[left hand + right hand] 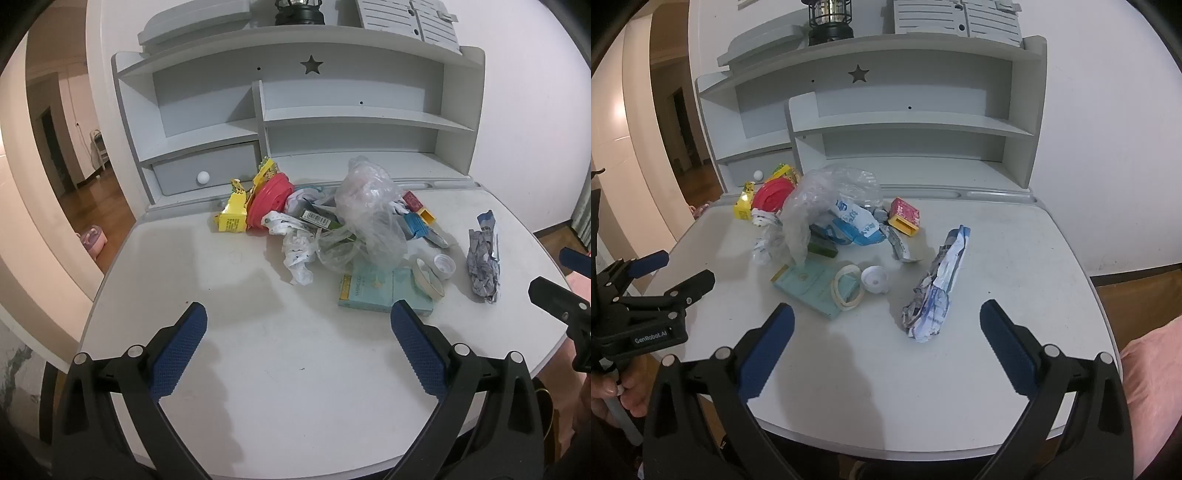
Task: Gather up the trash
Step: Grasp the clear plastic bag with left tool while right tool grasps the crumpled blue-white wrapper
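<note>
A pile of trash lies on the white desk [258, 369]: a clear plastic bag [369, 206], a red lid [267, 201], a yellow wrapper [232, 216], crumpled white paper [299, 251], a teal flat box [376, 288], a tape ring [428, 278], a white cap [445, 266] and a crumpled printed wrapper [484, 266]. My left gripper [299, 332] is open and empty, short of the teal box. My right gripper [886, 328] is open and empty, just short of the crumpled printed wrapper [938, 291]. The teal box [812, 286] lies to its left.
A grey shelf unit [295, 110] with a drawer [207, 170] stands at the desk's back; a lantern [829, 22] sits on top. A red and yellow small box [905, 216] lies behind the pile. The left gripper also shows in the right wrist view [676, 271].
</note>
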The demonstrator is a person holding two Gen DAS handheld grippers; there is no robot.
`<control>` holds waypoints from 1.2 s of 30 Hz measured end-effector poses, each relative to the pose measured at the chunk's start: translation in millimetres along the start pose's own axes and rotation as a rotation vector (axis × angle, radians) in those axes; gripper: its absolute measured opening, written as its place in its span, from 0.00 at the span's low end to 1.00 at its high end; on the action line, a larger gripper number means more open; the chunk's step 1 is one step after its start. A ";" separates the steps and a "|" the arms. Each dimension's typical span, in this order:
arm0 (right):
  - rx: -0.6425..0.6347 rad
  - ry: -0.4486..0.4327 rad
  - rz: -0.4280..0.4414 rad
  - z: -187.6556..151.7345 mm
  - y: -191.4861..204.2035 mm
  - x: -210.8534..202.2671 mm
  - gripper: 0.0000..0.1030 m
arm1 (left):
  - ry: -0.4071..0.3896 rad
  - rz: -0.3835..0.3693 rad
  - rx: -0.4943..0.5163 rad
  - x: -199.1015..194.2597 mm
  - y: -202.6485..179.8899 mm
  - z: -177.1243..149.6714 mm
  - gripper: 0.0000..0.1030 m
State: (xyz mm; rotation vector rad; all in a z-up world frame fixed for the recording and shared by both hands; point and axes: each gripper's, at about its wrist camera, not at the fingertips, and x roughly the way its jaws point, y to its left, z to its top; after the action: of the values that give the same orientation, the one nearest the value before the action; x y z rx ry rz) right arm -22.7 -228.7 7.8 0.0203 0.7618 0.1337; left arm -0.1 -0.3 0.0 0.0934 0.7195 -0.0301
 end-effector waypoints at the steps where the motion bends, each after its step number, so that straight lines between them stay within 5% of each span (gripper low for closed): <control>1: -0.001 -0.001 -0.002 0.0 -0.3 -0.5 0.94 | 0.002 0.000 0.000 0.1 -0.1 0.0 0.94; 26: 0.000 0.007 -0.003 0.7 -2.1 0.9 0.94 | 0.005 -0.008 -0.001 3.9 3.3 1.4 0.94; 33: 0.045 0.030 -0.001 -2.8 -13.4 8.8 0.94 | 0.096 -0.189 -0.056 38.8 -2.8 34.1 0.94; 36: 0.055 0.032 0.000 -3.3 -19.1 11.4 0.94 | 0.092 -0.195 -0.043 61.5 -12.6 65.3 0.94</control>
State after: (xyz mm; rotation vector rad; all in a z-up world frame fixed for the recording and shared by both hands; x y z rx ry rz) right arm -14.7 -246.3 -3.7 0.0704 0.7977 0.1136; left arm 88.3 -18.8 7.3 -0.0174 0.8188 -0.1975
